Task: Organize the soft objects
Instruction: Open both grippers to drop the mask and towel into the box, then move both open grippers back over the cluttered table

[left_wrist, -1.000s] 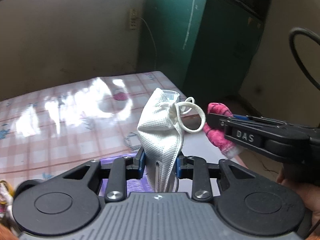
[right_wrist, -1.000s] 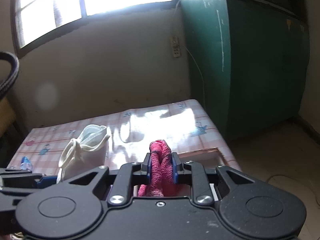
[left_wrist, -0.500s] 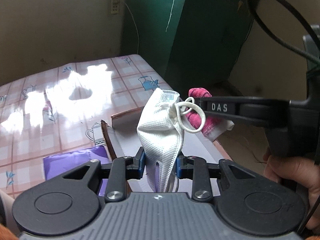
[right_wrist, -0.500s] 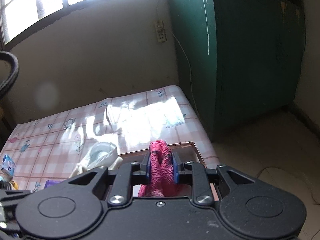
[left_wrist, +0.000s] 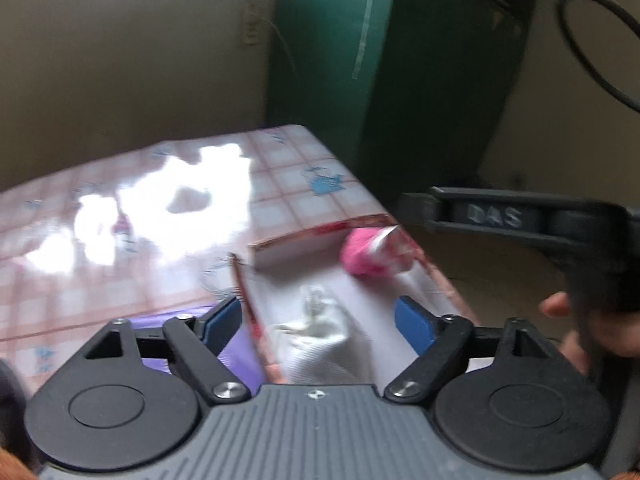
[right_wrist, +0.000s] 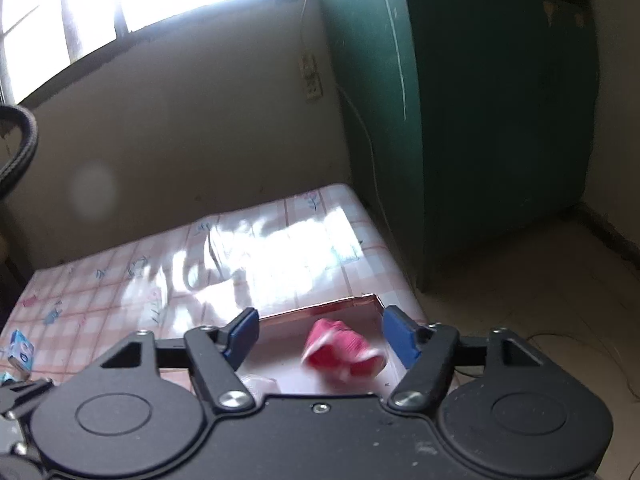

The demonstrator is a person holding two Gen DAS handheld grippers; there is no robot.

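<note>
Left wrist view shows the left tongs (left_wrist: 320, 320) with their blue pads opening wide and clamping nothing; the white folded fabric face mask with elastic loops (left_wrist: 328, 344) lies loose below them inside the shallow cardboard box with a reddish rim (left_wrist: 304, 240). Further along the same box sits the pink knitted cloth bundle (left_wrist: 368, 256), blurred but clearly down on the box floor. From the right wrist view, the right tongs (right_wrist: 320, 336) are likewise opening with nothing pressed between them, and the pink bundle (right_wrist: 340, 354) lies in the box (right_wrist: 320, 306) just beneath. The box rests on the counter with a pink checked plastic cover (right_wrist: 120, 280). Both soft things I can see appear delivered, so this part looks finished. A small blue-and-white packet (right_wrist: 20, 354) sits at the counter's far left edge; whether it belongs to the job I cannot tell.
</note>
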